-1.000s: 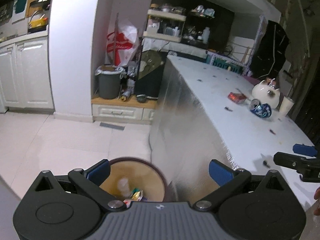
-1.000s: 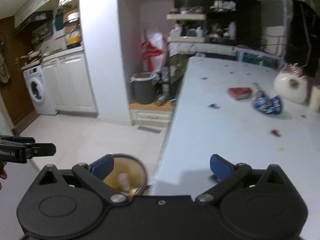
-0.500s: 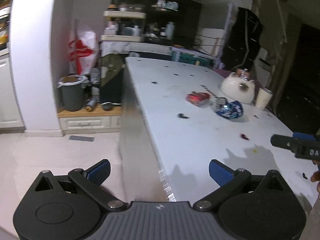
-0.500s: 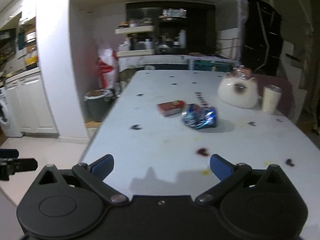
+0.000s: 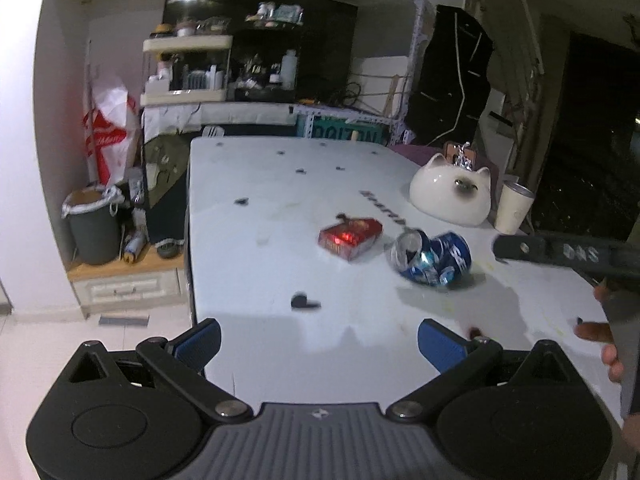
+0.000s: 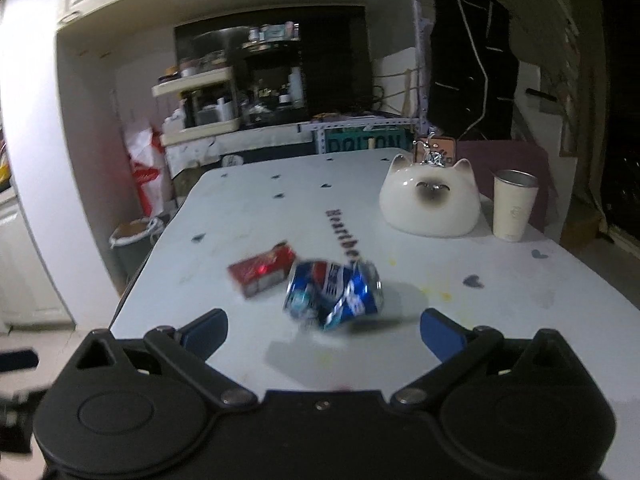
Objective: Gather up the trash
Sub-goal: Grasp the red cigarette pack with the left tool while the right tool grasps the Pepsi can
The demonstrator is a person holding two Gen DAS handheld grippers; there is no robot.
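A crushed blue can (image 6: 334, 294) lies on the white table (image 6: 500, 320), just ahead of my right gripper (image 6: 324, 330), which is open and empty. A small red pack (image 6: 262, 270) lies to the can's left, close beside it. In the left wrist view the can (image 5: 432, 258) and the red pack (image 5: 350, 236) sit farther off, right of centre. My left gripper (image 5: 319, 340) hangs open over the table's near left edge, holding nothing. The right gripper's finger (image 5: 560, 252) reaches in from the right, near the can.
A white cat-shaped ceramic (image 6: 430, 204) and a cream cup (image 6: 514, 210) stand at the table's far right. A grey lined bin (image 5: 92, 226) sits on a low ledge left of the table. Cluttered shelves (image 5: 188, 68) fill the back wall. Small dark heart marks dot the tabletop.
Both grippers swung from the floor bin at the table's end up over the tabletop and moved toward the can and red pack. Both stayed open and empty.
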